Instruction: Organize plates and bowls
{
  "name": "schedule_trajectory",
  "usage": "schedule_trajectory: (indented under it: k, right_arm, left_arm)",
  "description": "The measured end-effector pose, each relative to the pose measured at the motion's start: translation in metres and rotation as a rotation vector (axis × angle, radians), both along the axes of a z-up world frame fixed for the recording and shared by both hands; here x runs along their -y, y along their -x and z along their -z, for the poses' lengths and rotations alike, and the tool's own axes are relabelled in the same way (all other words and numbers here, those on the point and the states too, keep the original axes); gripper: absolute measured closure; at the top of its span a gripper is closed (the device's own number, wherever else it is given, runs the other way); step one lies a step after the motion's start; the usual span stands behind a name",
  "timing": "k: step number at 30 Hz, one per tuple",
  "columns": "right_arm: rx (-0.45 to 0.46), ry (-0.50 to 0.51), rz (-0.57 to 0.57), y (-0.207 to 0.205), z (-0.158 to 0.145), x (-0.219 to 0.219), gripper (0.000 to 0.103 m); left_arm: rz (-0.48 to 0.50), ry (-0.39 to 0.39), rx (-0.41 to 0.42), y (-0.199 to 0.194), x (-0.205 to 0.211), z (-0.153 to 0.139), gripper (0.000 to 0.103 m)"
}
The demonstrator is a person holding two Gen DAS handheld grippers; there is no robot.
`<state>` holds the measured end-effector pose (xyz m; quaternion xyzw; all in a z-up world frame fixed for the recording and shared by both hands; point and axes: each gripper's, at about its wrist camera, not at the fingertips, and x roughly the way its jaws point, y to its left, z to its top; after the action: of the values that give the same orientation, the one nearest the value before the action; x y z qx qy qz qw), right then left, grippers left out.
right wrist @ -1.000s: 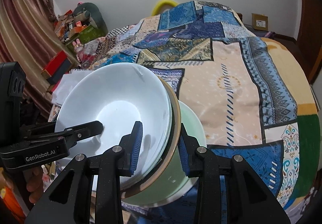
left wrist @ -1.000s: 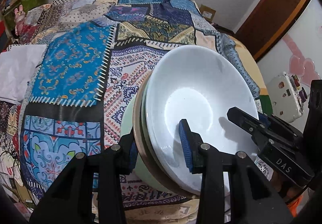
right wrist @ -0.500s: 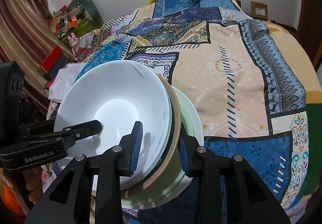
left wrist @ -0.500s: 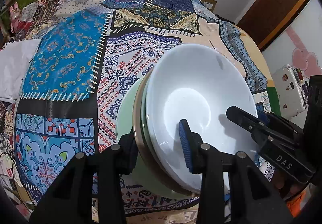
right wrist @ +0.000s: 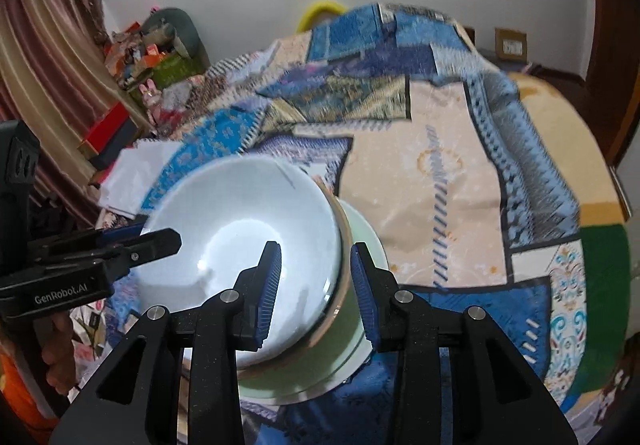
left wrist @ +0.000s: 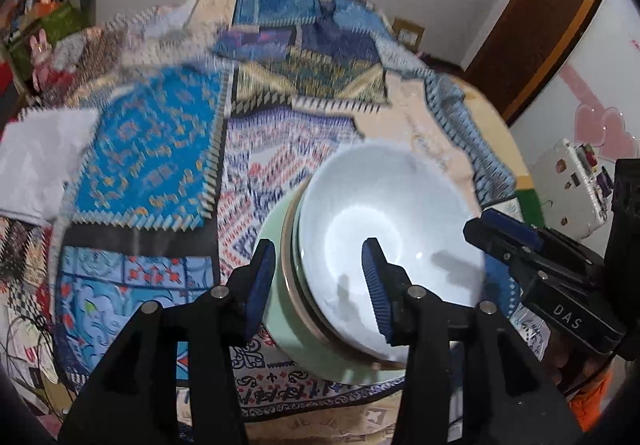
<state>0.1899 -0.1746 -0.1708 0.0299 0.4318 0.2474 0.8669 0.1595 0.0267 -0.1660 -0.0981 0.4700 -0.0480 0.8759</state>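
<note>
A stack of dishes rests on the patchwork bedspread: a white bowl on top, a tan-rimmed dish under it, and a pale green plate at the bottom. My left gripper is open, its fingers standing either side of the stack's left rim without gripping. My right gripper is open too, its fingers astride the stack's right rim. The white bowl and green plate show in the right wrist view. The right gripper also shows in the left wrist view. The left gripper also shows in the right wrist view.
The patchwork bedspread covers the bed. A white cloth lies at its left edge. Clutter and a curtain stand at the left. A wooden door and a white case are at the right.
Both grippers have opened and let go of the stack's rims, then pulled back a little. The stack now rests on the bedspread. The views have tilted upward.
</note>
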Motion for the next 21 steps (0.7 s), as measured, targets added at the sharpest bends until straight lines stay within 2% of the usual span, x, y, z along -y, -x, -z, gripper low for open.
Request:
schedule_trajectory:
  k: [7,15,18,21]
  right_arm:
    - [0.14,-0.039,-0.012,0.022,-0.05,0.0,0.07]
    - [0.323,-0.097,-0.019,0.059,-0.105,0.005,0.069]
    - [0.392,-0.115,-0.029,0.074,-0.122,0.006,0.069]
    - [0.44,-0.132,-0.035,0.085,-0.134,0.006,0.064]
  left_arm:
    - [-0.004,-0.043,0.207,0.033,0.006,-0.067,0.05]
    - [-0.006,-0.039,0.419,0.08,0.006,-0.13,0.041]
    - [-0.013,-0.048,0.487,0.096,0.008,-0.145,0.035]
    - [-0.026,-0.049,0.538,0.11,0.009,-0.156,0.023]
